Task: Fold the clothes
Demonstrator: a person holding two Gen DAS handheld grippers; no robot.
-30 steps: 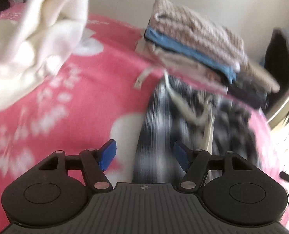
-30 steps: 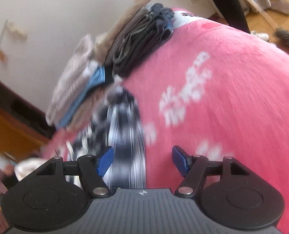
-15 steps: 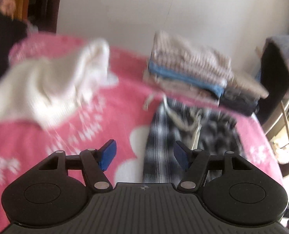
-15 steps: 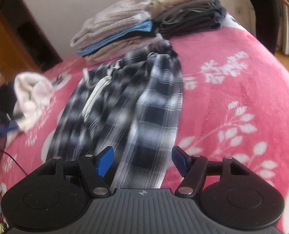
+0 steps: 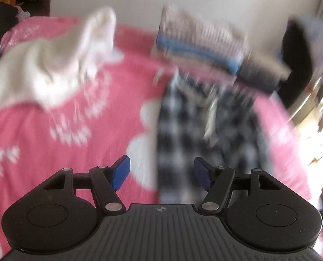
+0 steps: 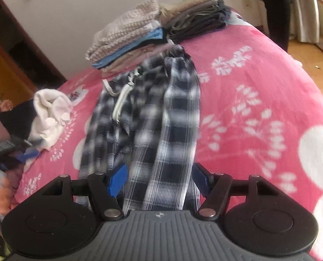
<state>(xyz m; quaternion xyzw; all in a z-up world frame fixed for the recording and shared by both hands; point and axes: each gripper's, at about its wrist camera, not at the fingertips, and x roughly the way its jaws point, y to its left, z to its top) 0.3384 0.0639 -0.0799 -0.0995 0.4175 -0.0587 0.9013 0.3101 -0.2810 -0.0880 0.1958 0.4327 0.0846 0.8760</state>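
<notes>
Bed cover (image 6: pixel 259 82): we see pink fabric with white flowers under everything.
Plaid trousers (image 6: pixel 161 130): laid lengthwise mid-bed, waist cord far end, touching the folded pile (image 6: pixel 139 34).
White garment (image 6: pixel 50 113): crumpled, left of the trousers.
Right gripper (image 6: pixel 159 179): fingers spread above a trouser leg.
Left gripper (image 5: pixel 161 173): fingers apart, just been closing, over the trousers' edge, pinching nothing.
</notes>
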